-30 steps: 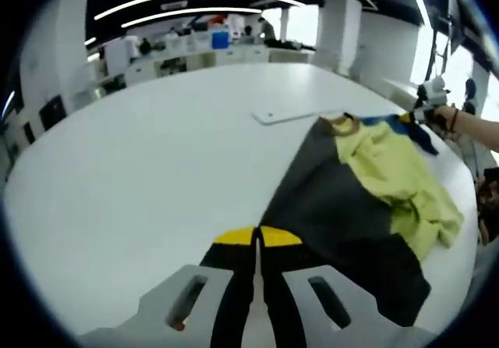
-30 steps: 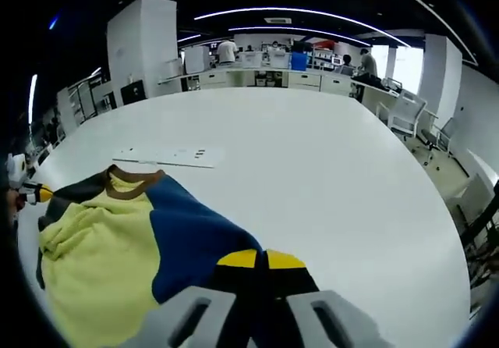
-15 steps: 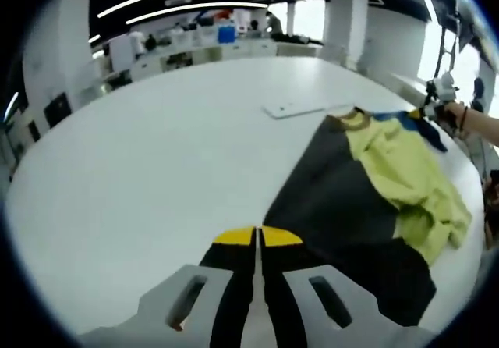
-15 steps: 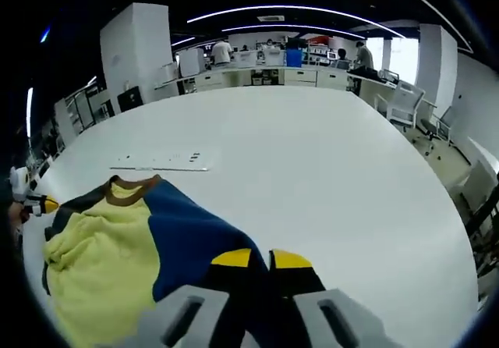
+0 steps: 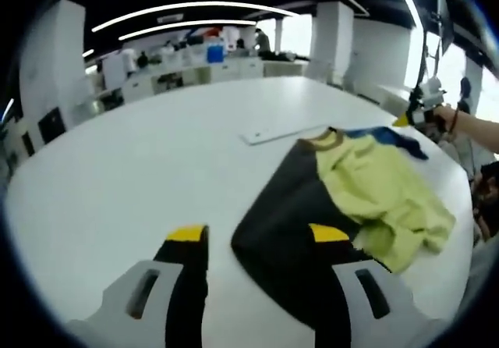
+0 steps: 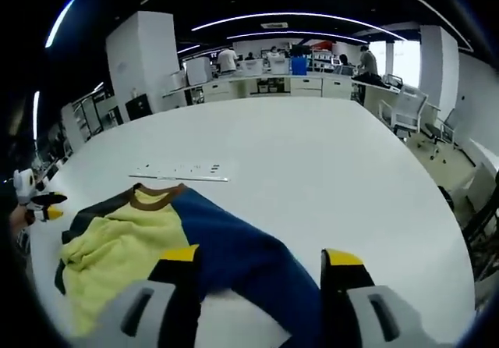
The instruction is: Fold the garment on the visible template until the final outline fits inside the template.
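Now both yellow-tipped grippers, left [image 5: 257, 235] and right [image 6: 261, 256], are gaping wide over the yellow, navy and charcoal shirt [image 6: 156, 235] lying crumpled on the white round table [image 6: 312, 161].

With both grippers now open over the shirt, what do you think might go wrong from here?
1. The garment lies bunched, its yellow panel rumpled; folding over those wrinkles may leave an outline that is too wide.
2. The blue sleeve runs between the right gripper's open jaws; closing could drag it.
3. The dark sleeve sits between the left gripper's jaws, so it might catch several layers.
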`<state>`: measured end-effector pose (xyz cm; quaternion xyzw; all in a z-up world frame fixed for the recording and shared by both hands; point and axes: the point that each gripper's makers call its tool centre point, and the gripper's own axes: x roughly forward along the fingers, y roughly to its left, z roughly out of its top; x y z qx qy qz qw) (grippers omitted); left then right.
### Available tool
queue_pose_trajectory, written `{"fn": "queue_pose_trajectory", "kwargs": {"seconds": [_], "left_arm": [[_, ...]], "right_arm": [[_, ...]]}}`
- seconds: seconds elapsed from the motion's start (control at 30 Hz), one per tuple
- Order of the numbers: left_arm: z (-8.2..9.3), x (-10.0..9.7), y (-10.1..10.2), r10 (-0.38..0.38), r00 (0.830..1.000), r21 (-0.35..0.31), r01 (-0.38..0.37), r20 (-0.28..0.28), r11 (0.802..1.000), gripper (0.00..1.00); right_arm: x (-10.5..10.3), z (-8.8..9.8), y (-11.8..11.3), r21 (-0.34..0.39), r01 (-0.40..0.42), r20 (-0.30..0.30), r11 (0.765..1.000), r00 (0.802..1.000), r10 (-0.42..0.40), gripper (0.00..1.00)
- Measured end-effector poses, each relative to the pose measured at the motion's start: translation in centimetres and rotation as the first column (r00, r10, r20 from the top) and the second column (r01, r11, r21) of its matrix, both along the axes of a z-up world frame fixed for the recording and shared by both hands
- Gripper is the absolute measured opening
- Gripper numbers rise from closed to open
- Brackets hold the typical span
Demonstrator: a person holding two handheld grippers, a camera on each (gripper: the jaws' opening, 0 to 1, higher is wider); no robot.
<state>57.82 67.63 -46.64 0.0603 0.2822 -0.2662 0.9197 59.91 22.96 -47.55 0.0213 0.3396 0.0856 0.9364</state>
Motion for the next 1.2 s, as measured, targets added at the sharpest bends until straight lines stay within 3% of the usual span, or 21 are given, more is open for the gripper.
{"fn": "queue_pose_trajectory", "kwargs": {"seconds": [0.17, 0.37, 0.47, 0.77, 1.2], "left_arm": [[0.2, -1.6, -1.5, -0.041, 0.999, -0.008, 0.041, 0.013, 0.999, 0.66], [-0.3, -4.2, -2.6, -0.079, 0.997, -0.002, 0.079, 0.0, 0.997, 0.71], [-0.7, -5.9, -3.1, -0.102, 0.995, 0.016, 0.102, -0.004, 0.995, 0.71], [-0.7, -9.8, -5.2, -0.11, 0.994, -0.032, 0.11, -0.005, 0.993, 0.67], [-3.3, -12.3, -7.2, -0.116, 0.993, 0.024, 0.116, -0.021, 0.993, 0.58]], "right_arm": [[-2.2, 0.4, 1.3, 0.014, -0.031, -0.019, 0.999, 0.999, 0.031, 0.75], [-4.7, 0.8, 2.9, 0.036, -0.088, -0.038, 0.995, 0.995, 0.089, 0.79], [-6.2, 1.1, 3.9, 0.044, -0.113, -0.038, 0.993, 0.993, 0.115, 0.81], [-10.7, 0.4, 7.2, 0.061, -0.185, -0.062, 0.981, 0.98, 0.188, 0.81], [-16.3, -0.6, 11.0, 0.058, -0.262, -0.073, 0.963, 0.961, 0.266, 0.75]]}}
